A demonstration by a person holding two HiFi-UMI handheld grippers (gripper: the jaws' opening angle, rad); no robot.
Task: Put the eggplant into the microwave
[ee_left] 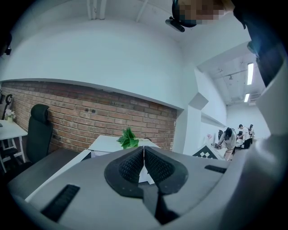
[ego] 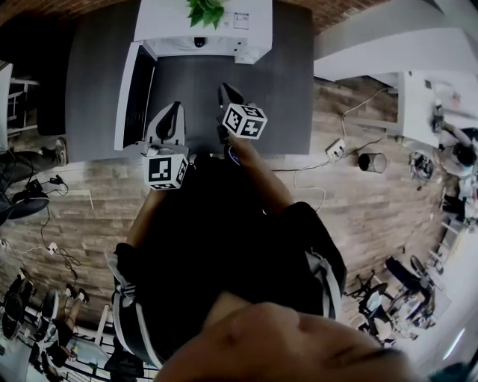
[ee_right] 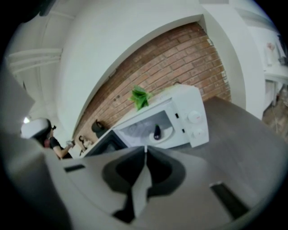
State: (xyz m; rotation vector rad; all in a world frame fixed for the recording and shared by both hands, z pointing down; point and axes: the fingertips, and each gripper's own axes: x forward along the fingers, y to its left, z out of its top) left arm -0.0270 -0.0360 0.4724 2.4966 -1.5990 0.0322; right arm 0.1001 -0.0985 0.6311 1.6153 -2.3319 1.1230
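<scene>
The white microwave point(ee_right: 189, 117) stands at the back of a grey table point(ee_right: 243, 134) with its door point(ee_right: 104, 144) swung open to the left. A dark purple eggplant point(ee_right: 157, 131) lies inside on the white turntable plate point(ee_right: 164, 133). My right gripper point(ee_right: 145, 148) is shut and empty, back from the opening and pointing at it. In the head view it point(ego: 226, 91) hovers over the table in front of the microwave point(ego: 202, 30). My left gripper point(ee_left: 143, 148) is shut too, with nothing in it; it point(ego: 173, 110) sits beside the open door point(ego: 133, 97).
A green plant point(ego: 205, 11) sits on top of the microwave. A brick wall point(ee_left: 90, 121) runs behind, with a black chair point(ee_left: 38, 130) to the left. On the wooden floor to the right lie cables, a power strip point(ego: 336, 149) and a small bin point(ego: 372, 162).
</scene>
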